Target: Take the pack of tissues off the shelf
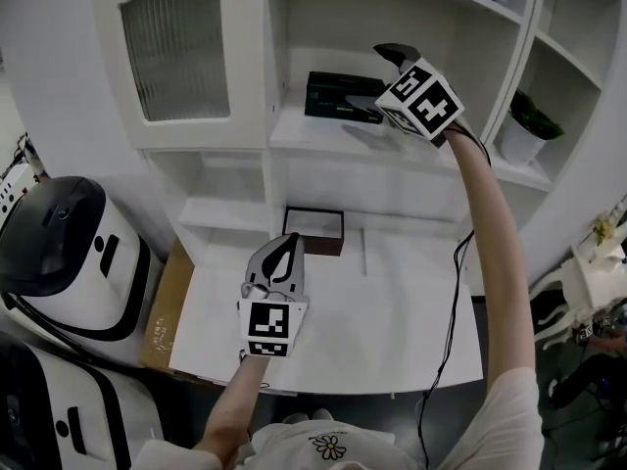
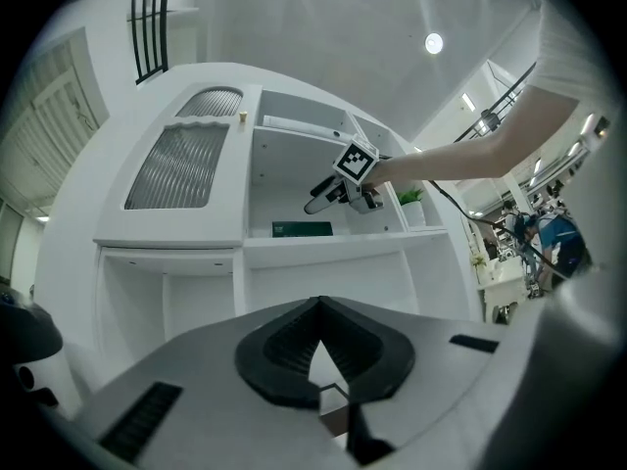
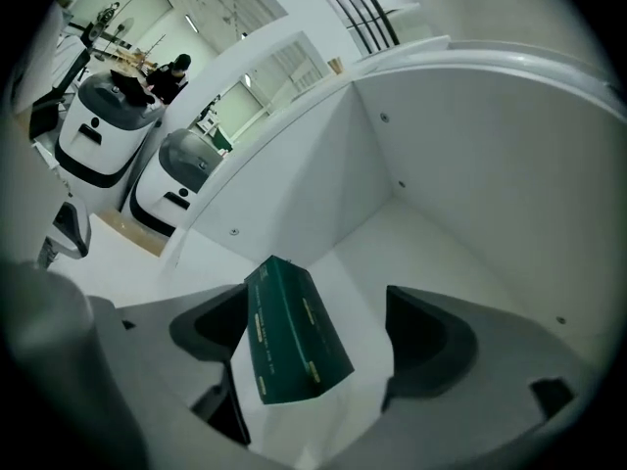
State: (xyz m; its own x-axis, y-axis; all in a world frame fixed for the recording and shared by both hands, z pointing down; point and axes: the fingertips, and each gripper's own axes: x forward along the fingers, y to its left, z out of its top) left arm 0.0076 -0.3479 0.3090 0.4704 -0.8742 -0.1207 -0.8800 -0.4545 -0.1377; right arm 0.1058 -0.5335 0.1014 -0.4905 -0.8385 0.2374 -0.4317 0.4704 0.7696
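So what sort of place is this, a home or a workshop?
Probably a test lab dressed as a home: a white shelf unit holds a dark green pack of tissues and a potted plant, yet bulky white-and-black machines stand beside it.

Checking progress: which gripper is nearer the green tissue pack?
Right. The right gripper has the tissue pack between its open fingers; the left gripper is low over the desk.

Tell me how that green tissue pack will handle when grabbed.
The tissue pack looks slim and flat-sided: likely light, unlikely to roll. On the smooth shelf it may slide if one jaw of the open right gripper touches first.
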